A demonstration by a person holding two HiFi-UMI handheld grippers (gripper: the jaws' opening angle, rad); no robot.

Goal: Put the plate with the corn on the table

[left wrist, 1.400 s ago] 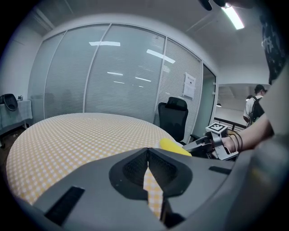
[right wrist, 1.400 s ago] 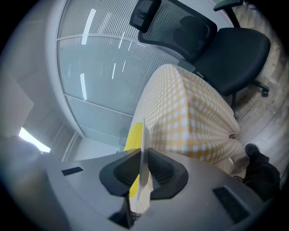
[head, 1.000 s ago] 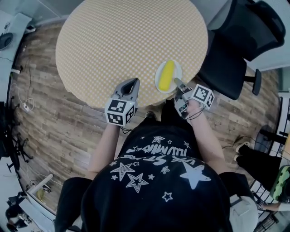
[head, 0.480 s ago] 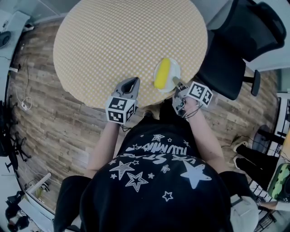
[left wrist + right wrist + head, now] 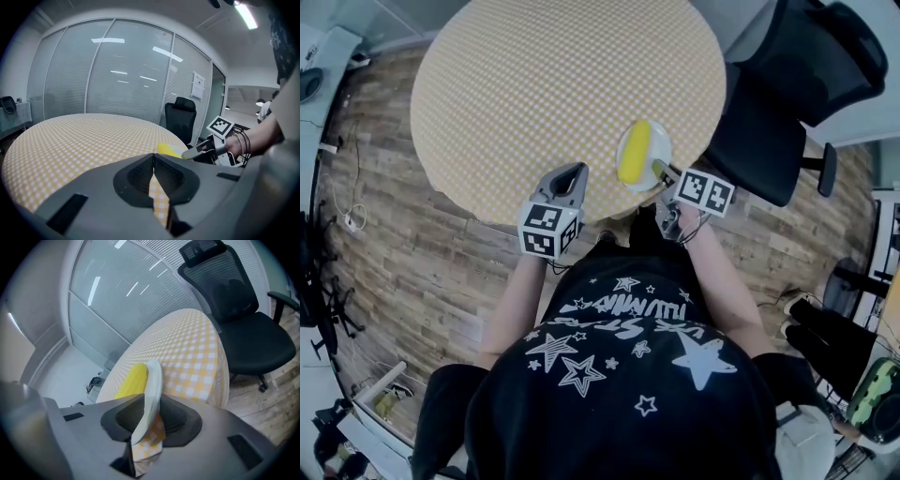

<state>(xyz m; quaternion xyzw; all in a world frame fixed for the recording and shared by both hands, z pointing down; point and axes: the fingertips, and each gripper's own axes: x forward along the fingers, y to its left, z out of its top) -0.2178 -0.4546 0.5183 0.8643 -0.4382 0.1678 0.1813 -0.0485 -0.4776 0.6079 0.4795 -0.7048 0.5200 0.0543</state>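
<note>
A white plate [image 5: 662, 147] carrying a yellow corn cob [image 5: 635, 153] lies on the round yellow-checked table [image 5: 562, 84], near its front right edge. My right gripper [image 5: 662, 170] is at the plate's near rim and its jaws are opening. In the right gripper view the plate [image 5: 153, 383] rim stands between the jaws with a slim gap beside it, the corn [image 5: 131, 380] just behind. My left gripper [image 5: 575, 171] hovers over the table's front edge to the left of the plate, shut and empty; its view shows the corn [image 5: 167, 149] and the right gripper's fingers [image 5: 196, 151].
A black office chair [image 5: 787, 84] stands right of the table, close to the right gripper, and also shows as the chair [image 5: 234, 310] in the right gripper view. Wood flooring surrounds the table. Glass walls with blinds close the room.
The plate with the corn and the right gripper have shifted slightly left and farther onto the table. The left gripper has stayed in place.
</note>
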